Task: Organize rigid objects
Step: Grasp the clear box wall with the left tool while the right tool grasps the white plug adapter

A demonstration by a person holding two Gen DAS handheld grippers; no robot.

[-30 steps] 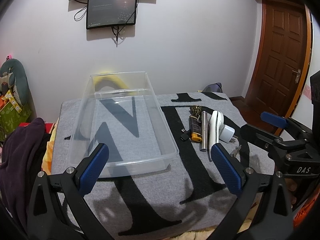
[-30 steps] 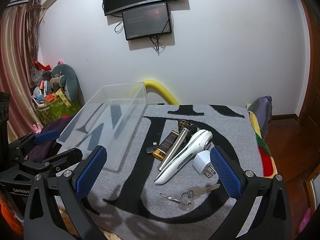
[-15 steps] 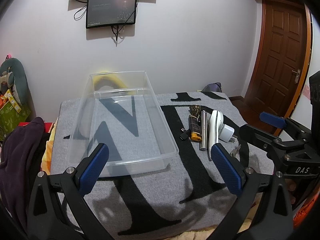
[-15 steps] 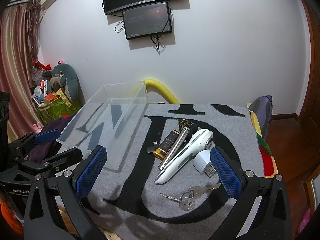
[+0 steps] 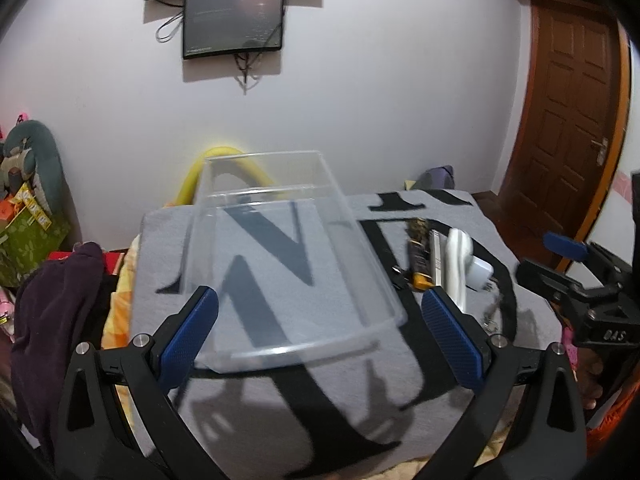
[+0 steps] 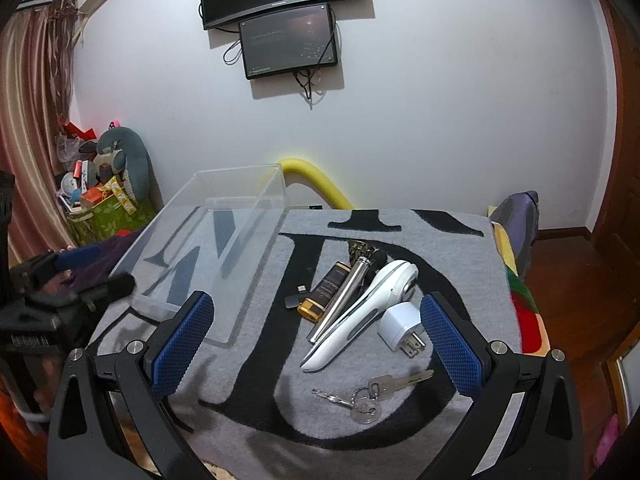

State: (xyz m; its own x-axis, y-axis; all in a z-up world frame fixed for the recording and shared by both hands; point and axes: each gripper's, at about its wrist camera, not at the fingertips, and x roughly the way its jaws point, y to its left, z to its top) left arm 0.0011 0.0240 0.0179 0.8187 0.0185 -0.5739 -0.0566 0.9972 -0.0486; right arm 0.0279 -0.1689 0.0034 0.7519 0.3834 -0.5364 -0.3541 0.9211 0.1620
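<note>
A clear empty plastic bin (image 5: 280,256) (image 6: 216,252) lies on the left of a grey rug with black letters (image 6: 452,268). To its right lie a white handheld device (image 6: 364,312), a white plug adapter (image 6: 400,326), a silver tube (image 6: 344,296), a black and gold bottle (image 6: 326,294), a small black piece (image 6: 294,300) and keys on a ring (image 6: 372,394). My left gripper (image 5: 320,332) is open and empty, at the bin's near edge. My right gripper (image 6: 316,338) is open and empty, just before the cluster of objects.
A TV and a monitor (image 6: 290,40) hang on the white wall behind. A yellow foam tube (image 6: 316,184) stands behind the bin. Dark clothes (image 5: 52,312) and a green bag of clutter (image 6: 104,208) are at the left. A wooden door (image 5: 572,120) is at the right.
My left gripper has moved forward and to the left, toward the bin's near edge. My right gripper has moved slightly closer to the objects. Both stay open.
</note>
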